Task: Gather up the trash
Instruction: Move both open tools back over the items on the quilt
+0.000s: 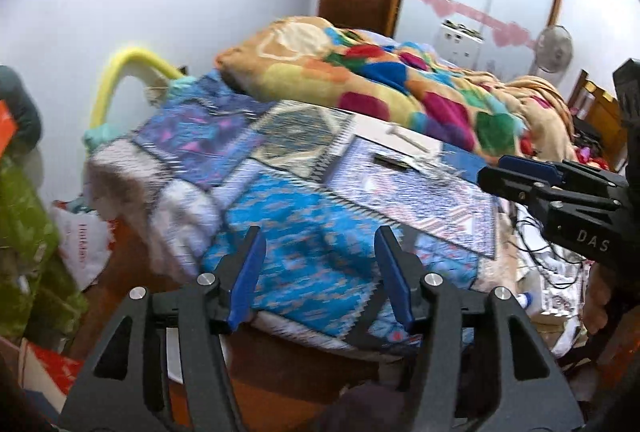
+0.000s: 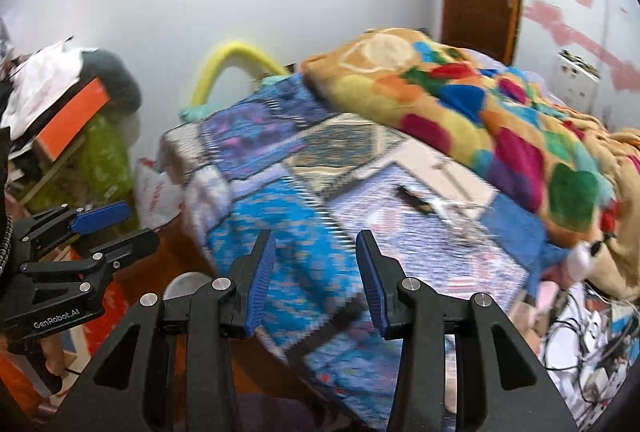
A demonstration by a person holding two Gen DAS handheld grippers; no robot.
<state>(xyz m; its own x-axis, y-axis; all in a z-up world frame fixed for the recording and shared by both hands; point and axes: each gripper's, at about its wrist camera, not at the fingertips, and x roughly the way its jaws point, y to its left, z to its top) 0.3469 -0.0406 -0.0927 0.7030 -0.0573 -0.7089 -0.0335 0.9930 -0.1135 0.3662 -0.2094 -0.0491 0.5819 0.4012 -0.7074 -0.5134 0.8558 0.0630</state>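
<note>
My right gripper point(image 2: 316, 280) and left gripper point(image 1: 320, 276) both gape empty; the dark wrapper point(image 2: 414, 198) lies at one o'clock, long axis slanting, nearer my right.

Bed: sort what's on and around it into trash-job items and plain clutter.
For the job:
- dark wrapper on the bedspread
- white paper with a small grey piece on it
- left gripper, open, empty
- right gripper, open, empty

Just lying about:
- colourful blanket
- patchwork bedspread
- yellow tube
- cables
</note>
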